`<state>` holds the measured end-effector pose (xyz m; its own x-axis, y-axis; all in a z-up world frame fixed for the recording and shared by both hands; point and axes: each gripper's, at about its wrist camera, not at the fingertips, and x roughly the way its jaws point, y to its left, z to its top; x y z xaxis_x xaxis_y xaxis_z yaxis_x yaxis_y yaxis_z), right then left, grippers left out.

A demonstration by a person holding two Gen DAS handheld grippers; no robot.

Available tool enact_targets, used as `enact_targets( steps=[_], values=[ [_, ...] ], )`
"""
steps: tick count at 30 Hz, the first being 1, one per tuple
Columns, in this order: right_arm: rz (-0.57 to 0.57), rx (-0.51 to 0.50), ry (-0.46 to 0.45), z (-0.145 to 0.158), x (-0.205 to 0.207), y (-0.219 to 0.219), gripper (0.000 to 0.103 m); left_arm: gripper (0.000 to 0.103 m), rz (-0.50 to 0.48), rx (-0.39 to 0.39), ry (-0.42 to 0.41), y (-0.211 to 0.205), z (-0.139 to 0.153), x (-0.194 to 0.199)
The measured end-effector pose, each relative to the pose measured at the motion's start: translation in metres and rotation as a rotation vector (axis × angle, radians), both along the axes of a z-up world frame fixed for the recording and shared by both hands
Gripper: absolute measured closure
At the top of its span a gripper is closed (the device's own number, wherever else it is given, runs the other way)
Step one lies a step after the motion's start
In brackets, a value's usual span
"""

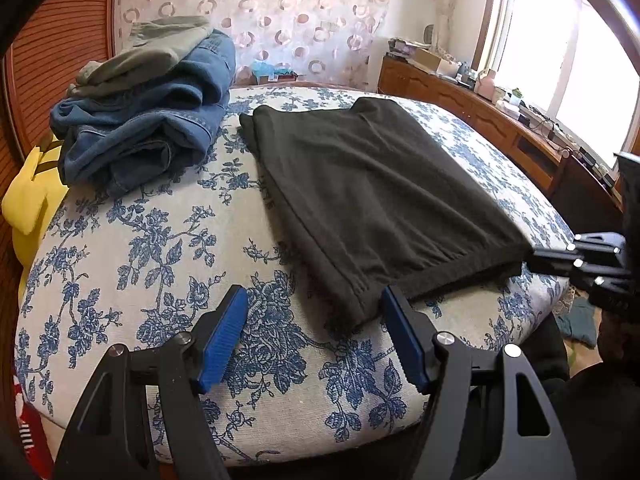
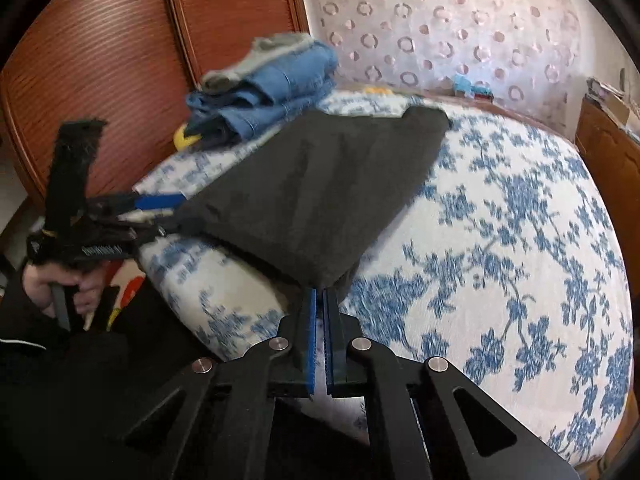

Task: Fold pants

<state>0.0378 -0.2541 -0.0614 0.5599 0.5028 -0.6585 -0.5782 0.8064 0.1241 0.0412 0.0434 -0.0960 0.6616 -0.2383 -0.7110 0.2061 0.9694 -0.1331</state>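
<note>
Dark grey pants (image 1: pixel 372 184) lie folded flat on the floral bed (image 1: pixel 140 248); they also show in the right wrist view (image 2: pixel 320 188). My left gripper (image 1: pixel 314 300) is open, its blue pads (image 1: pixel 224 340) astride the near left corner of the pants, just above the bed. My right gripper (image 2: pixel 320 296) is shut on the near right corner of the pants. It shows in the left wrist view (image 1: pixel 536 258) at the pants' right hem. The left gripper shows in the right wrist view (image 2: pixel 176 212) at the other corner.
A pile of folded blue jeans and a grey-green garment (image 1: pixel 148 112) sits at the bed's far left. A yellow cushion (image 1: pixel 32 200) lies off the left edge. A wooden dresser (image 1: pixel 500 120) with clutter runs along the right under the window. A wooden headboard (image 2: pixel 100 80) stands behind.
</note>
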Motion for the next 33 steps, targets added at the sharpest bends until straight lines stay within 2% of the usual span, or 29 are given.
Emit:
enact_targets(
  steps=[7,12,15,19,22,33],
  values=[
    [-0.022,0.008,-0.011,0.004,0.002,-0.002,0.1,0.033,-0.001,0.005,-0.021,0.002,0.006,0.001],
    [-0.044,0.01,-0.04,0.014,-0.003,-0.002,0.096,0.033,0.01,0.009,-0.035,0.003,0.01,0.005],
    [-0.049,0.024,-0.065,0.022,-0.005,-0.003,0.088,0.033,0.019,0.007,-0.042,0.004,0.013,0.008],
    [-0.058,0.023,-0.087,0.029,-0.004,-0.001,0.068,0.033,0.029,0.011,-0.055,0.006,0.017,0.01],
    [-0.062,0.018,-0.091,0.029,0.003,0.005,0.065,0.033,0.031,0.02,-0.055,0.005,0.016,0.013],
    [-0.112,-0.05,-0.029,0.003,0.035,0.029,0.063,0.033,0.027,0.04,0.001,0.004,-0.005,0.022]
  ],
)
